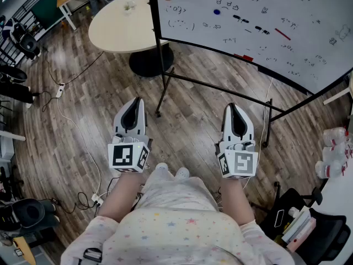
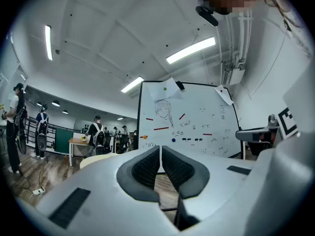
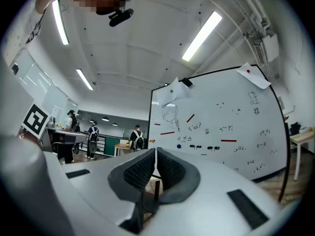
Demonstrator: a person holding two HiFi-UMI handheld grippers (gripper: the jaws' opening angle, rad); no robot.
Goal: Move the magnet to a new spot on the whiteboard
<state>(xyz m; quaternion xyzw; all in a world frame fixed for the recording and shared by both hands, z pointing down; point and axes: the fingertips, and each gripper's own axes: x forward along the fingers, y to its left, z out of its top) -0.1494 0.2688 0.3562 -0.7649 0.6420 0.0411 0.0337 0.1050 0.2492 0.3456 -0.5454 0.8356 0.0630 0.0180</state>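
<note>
The whiteboard [image 1: 298, 43] stood ahead, blue magnet [image 1: 217, 11] on it; you held left gripper [image 1: 134, 102] and right gripper [image 1: 233, 108] closed, both empty.

A round cream table [image 1: 118, 29] stands at eleven o'clock in the head view on a black disc base [image 1: 146, 65], over a brown wood-plank floor [image 1: 83, 131]. A white power strip [image 1: 59, 90] with its cable lies at nine o'clock, and a black office chair [image 1: 27, 214] at eight. Long ceiling strip lights [image 2: 191, 50] glow overhead.
</note>
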